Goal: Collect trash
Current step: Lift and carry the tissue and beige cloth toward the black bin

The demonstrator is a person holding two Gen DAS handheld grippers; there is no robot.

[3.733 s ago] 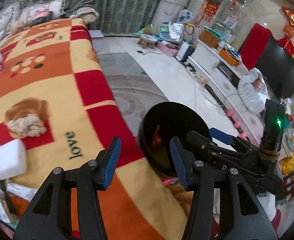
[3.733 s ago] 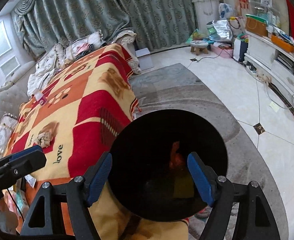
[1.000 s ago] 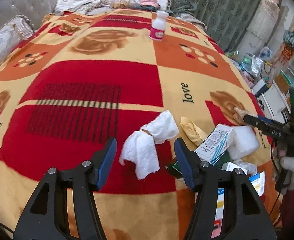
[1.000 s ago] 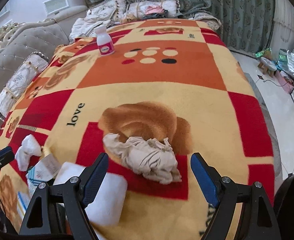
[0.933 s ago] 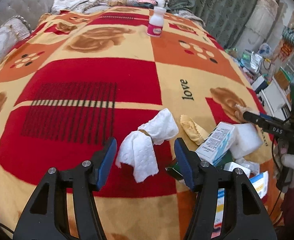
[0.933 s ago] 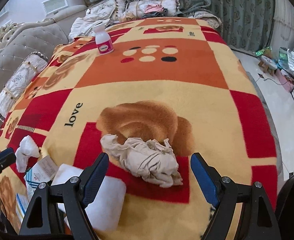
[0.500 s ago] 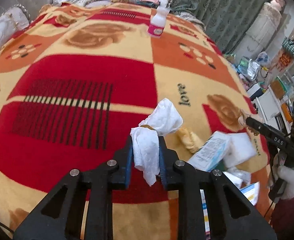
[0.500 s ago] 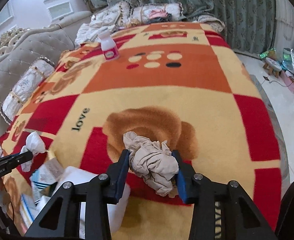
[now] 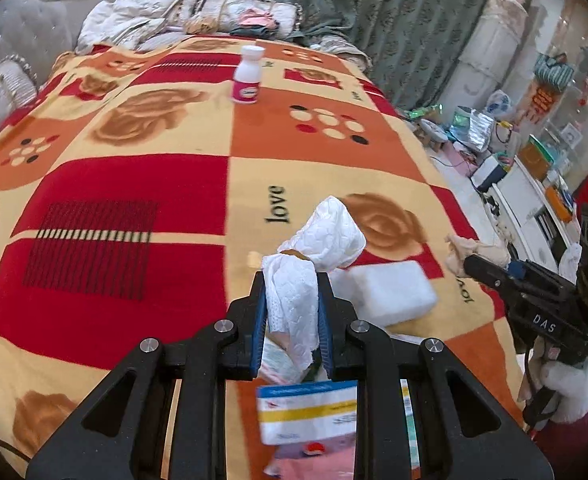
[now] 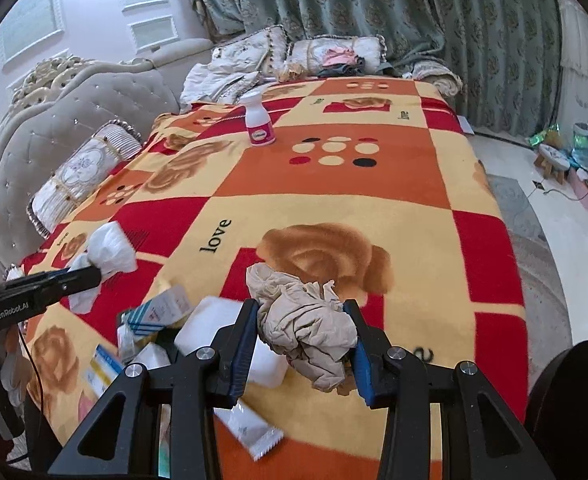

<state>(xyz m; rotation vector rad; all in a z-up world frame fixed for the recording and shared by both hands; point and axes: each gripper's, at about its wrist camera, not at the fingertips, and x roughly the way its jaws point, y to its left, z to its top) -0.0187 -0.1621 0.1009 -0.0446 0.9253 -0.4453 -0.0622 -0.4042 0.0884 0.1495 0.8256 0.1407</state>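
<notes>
Above patterned red-orange-yellow fleece blanket (image 10: 374, 184), two grippers shown. Left gripper (image 9: 289, 316): jaws clenched on one crumpled white paper tissue (image 9: 314, 248), raised off blanket. Right gripper (image 10: 304, 344): jaws clamped on one wadded beige paper towel (image 10: 306, 320), held above blanket. One white foam block (image 9: 390, 292) lies below. One white bottle with pink label (image 10: 258, 121) stands upright, well apart. Several cartons near edge; count unclear.

Bottle (image 10: 258, 125) stands far back on the blanket (image 10: 334, 184); foam block (image 9: 390, 292), boxes (image 10: 161, 312) apparently heaped nearest.
</notes>
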